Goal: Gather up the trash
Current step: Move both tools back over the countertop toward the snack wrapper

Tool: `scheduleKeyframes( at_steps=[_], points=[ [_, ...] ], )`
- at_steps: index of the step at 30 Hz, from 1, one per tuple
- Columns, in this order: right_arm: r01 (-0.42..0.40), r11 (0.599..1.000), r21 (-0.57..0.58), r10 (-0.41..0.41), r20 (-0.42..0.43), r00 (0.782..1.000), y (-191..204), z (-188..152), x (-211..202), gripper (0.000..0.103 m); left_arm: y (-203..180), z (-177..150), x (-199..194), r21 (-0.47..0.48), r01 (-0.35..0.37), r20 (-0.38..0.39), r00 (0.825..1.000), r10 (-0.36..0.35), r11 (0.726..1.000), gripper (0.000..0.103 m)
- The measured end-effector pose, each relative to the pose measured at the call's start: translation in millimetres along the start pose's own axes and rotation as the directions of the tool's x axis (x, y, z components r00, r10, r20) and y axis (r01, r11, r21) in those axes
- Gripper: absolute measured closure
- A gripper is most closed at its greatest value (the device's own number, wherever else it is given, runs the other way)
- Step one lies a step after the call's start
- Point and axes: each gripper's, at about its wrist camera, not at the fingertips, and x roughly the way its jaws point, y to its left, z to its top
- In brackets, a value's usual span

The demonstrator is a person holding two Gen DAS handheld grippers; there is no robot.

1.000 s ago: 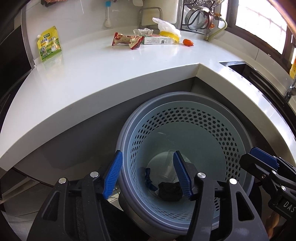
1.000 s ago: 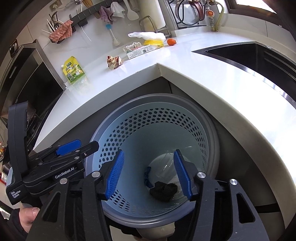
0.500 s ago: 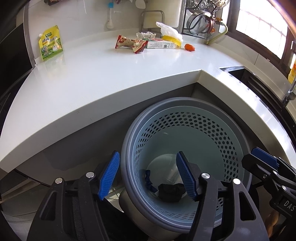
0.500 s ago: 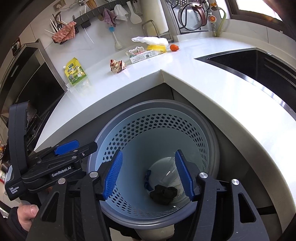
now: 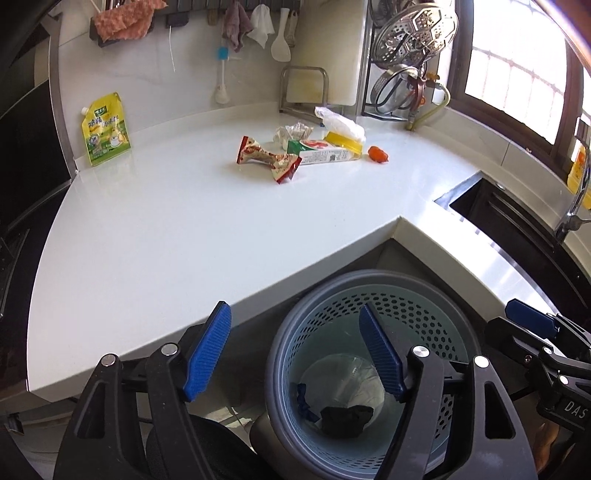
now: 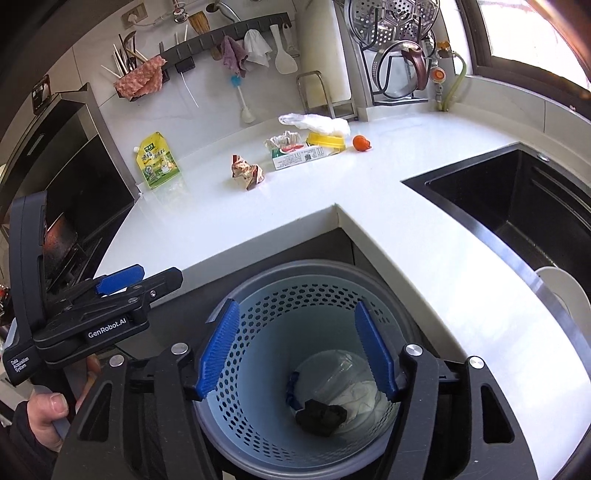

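Right wrist: white corner countertop, kitchen.

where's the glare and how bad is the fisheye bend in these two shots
Left wrist view: the window is blown out white, and the countertop edge bows in a curve. Right wrist view: the window is overexposed too, the sink rim bends, and the corners go dark. Both stay sharp.

I've got wide bare countertop on the near and left side, easy passage there. The far corner is crowded: red wrapper, carton, yellow lid and plastic bag bunched together. Sink drops away on the right. Below the counter's inner corner, the bin mouth stands unobstructed.
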Motion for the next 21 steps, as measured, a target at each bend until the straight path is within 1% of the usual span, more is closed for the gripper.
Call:
scheduleKeyframes(
  at_steps=[3,8,11,17,21],
  points=[
    [-0.005,1.0,0.003,0.005,0.011,1.0,-1.0,15.2,3.1,0.039,4.4,14.3,0.9,-0.004,-0.001,0.022,1.0,0.001,1.0,0.027],
    [-0.003,1.0,0.015,0.002,0.008,1.0,-8.0,34.9,19.5,0.039,11.1,34.3,10.4,-0.016,0.001,0.036,0.999,-0.001,1.0,0.025],
    [-0.001,1.0,0.031,0.001,0.002,1.0,-16.2,45.2,31.9,0.039,13.9,44.2,18.3,-0.018,-0.011,0.036,0.999,0.012,1.0,0.023],
    [0.025,0.999,0.022,-0.025,0.004,1.0,-31.6,67.5,51.9,0.039,18.0,63.0,39.8,-0.029,-0.046,0.047,0.998,0.047,0.999,0.015],
    [0.045,0.999,0.015,-0.045,-0.004,0.999,-42.0,82.7,65.5,0.038,20.7,78.9,60.9,-0.06,-0.046,0.038,0.998,0.048,0.997,0.014]
  ],
)
